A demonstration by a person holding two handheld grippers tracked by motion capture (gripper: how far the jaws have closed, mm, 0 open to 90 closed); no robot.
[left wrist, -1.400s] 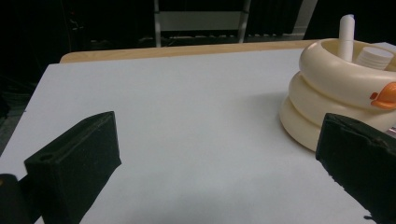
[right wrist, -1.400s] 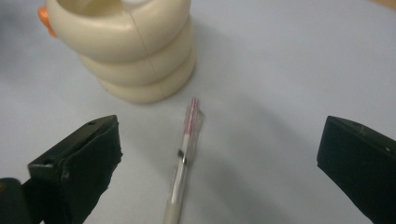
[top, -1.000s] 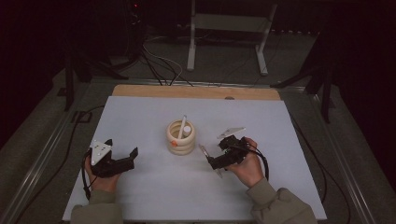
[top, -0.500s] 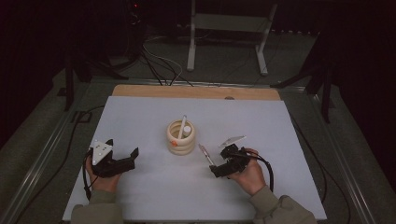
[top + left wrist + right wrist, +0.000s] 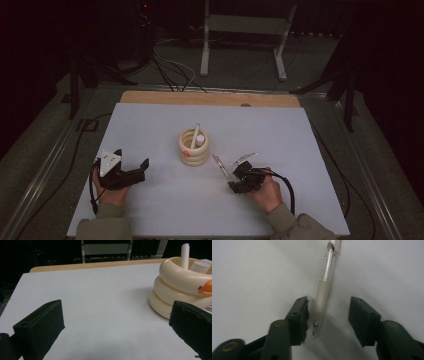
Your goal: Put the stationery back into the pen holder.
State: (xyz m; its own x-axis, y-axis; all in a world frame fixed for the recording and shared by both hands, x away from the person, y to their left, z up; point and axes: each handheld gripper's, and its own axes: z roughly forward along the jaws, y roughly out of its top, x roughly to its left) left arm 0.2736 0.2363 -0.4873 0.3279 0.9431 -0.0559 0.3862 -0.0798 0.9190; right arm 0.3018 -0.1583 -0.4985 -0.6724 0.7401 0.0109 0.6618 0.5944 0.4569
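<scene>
White table top [image 5: 310,150], wooden strip along its far edge. Cream ringed holder [image 5: 194,147] stands on it mid-table, just beyond the tip of the left gripper's [image 5: 131,172] outer jaw. Clear pen [image 5: 324,285] lies flat between the right gripper's [image 5: 328,312] jaws, nearer one pad, running out past the tips.

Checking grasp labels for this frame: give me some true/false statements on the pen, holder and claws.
1. The pen lies between the right claw's jaws. True; the jaws have just been closing, and a gap remains on one side.
2. The pen stands in the holder. False: it lies on the white table.
3. The left claw grips the holder. False: it is open, with the holder beyond it.
4. The holder carries an orange mark. True.
</scene>
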